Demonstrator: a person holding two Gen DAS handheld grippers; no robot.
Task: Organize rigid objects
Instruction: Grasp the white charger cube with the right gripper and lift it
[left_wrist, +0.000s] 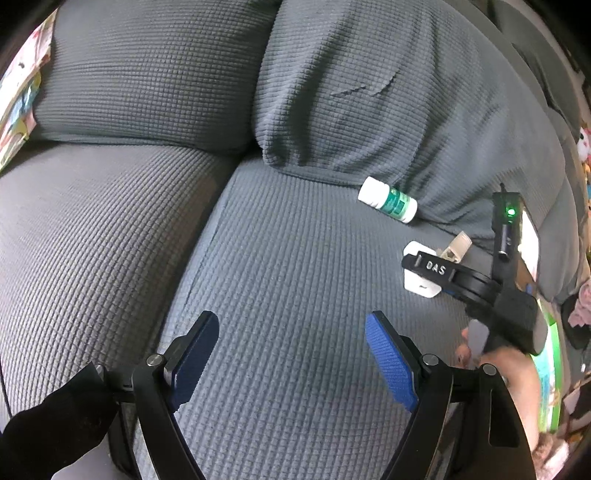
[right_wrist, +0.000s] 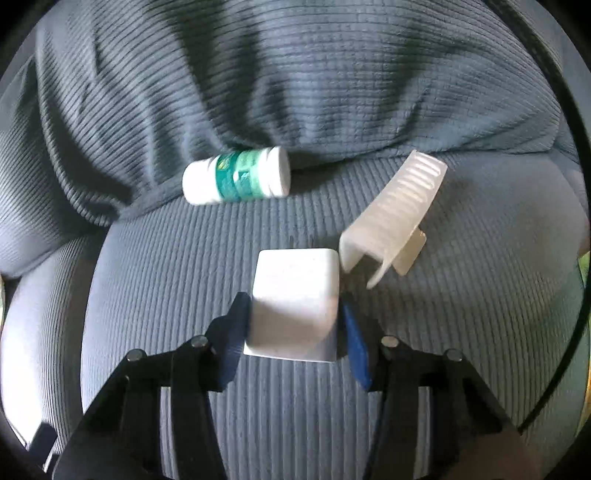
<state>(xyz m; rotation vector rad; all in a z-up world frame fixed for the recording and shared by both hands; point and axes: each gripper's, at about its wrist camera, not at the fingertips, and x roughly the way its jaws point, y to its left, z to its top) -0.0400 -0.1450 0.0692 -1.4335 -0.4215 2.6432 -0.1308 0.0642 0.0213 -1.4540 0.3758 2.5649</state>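
A white block-shaped charger (right_wrist: 295, 306) lies on the grey sofa seat. My right gripper (right_wrist: 291, 325) has its blue pads against both sides of it. A white bottle with a green label (right_wrist: 238, 180) lies on its side at the foot of the back cushion. A translucent ribbed plastic clip (right_wrist: 391, 218) lies just right of the charger. In the left wrist view my left gripper (left_wrist: 291, 354) is open and empty above the seat. The bottle (left_wrist: 388, 199), the charger (left_wrist: 421, 284) and my right gripper's body (left_wrist: 480, 280) show to its right.
The grey sofa seat cushion (left_wrist: 295, 258) and back cushions (left_wrist: 369, 92) fill both views. A colourful patterned cloth (left_wrist: 18, 99) lies at the far left. Colourful items (left_wrist: 550, 369) sit at the right edge past the sofa.
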